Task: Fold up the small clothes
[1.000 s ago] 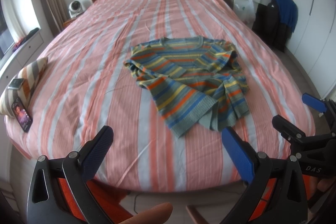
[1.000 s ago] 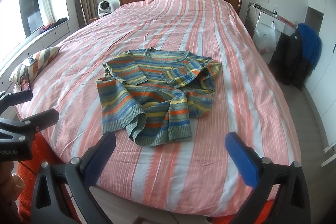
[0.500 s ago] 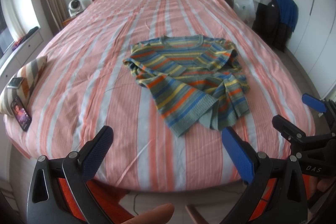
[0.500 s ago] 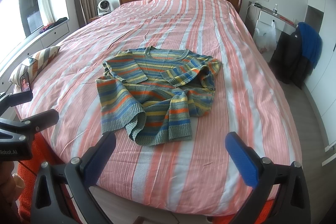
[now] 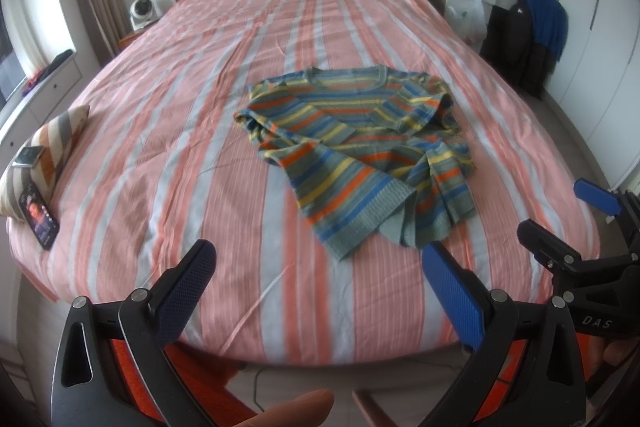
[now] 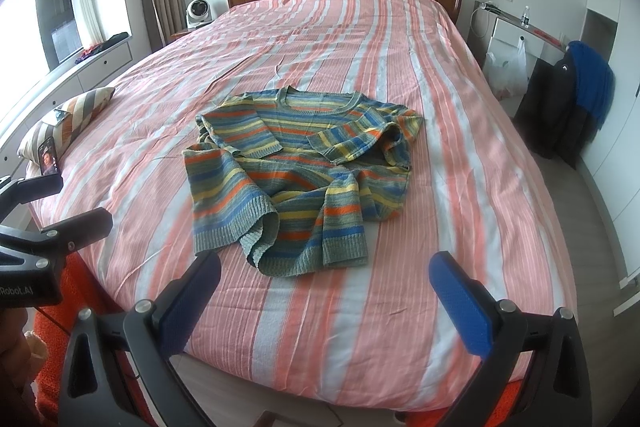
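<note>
Nothing has shifted: left gripper (image 5: 318, 281) and right gripper (image 6: 324, 293) hover spread, empty, at the bed's (image 6: 460, 227) foot edge. Striped sweater (image 6: 298, 173) lies rumpled mid-bed; pinching overlapped layers could drag both sleeves.

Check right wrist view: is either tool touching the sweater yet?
No. The right tool and left tool hang open near the bed's foot, apart from the striped sweater.

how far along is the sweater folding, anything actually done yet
Partly done at most: the striped sweater lies on the bed with both sleeves laid in across the body, though rumpled, the hem curled. Nothing is in hand: the left gripper and right gripper are both open, short of the bed's near edge. Left: smoothing it and folding the body.
</note>
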`<state>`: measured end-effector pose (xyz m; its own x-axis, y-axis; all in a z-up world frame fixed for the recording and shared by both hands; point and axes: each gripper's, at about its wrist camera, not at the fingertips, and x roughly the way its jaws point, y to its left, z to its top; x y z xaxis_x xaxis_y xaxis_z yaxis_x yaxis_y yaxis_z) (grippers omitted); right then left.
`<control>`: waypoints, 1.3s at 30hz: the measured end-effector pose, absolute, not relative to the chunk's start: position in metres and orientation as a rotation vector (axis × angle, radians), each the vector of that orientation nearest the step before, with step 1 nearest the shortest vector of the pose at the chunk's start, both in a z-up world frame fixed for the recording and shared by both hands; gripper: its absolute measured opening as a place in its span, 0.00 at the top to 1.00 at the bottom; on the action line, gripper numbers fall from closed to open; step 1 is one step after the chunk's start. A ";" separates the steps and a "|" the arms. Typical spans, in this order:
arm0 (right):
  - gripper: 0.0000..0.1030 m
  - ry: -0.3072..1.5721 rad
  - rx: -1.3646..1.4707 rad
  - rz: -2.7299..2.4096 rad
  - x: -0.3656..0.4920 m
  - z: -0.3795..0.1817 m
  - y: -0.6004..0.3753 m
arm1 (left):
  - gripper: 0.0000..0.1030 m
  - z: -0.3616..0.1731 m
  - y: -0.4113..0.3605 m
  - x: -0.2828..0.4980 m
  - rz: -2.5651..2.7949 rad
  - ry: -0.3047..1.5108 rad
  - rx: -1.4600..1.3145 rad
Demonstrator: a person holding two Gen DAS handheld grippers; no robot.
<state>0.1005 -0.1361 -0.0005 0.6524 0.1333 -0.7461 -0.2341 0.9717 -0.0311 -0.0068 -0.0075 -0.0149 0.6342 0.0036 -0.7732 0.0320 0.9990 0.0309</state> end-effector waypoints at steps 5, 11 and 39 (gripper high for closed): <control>0.00 0.837 -0.127 0.209 0.100 -0.001 -0.136 | 0.00 -0.015 -0.007 -0.007 -0.016 0.883 0.044; 0.00 0.836 -0.127 0.209 0.100 -0.001 -0.136 | 0.00 -0.014 -0.007 -0.006 -0.016 0.884 0.043; 0.00 0.838 -0.131 0.215 0.101 -0.003 -0.136 | 0.00 -0.012 -0.005 -0.005 -0.016 0.888 0.043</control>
<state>0.1005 -0.1356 -0.0030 0.6490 0.1369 -0.7484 -0.2401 0.9703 -0.0307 -0.0045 -0.0051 -0.0121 0.6307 0.0038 -0.7760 0.0317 0.9990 0.0306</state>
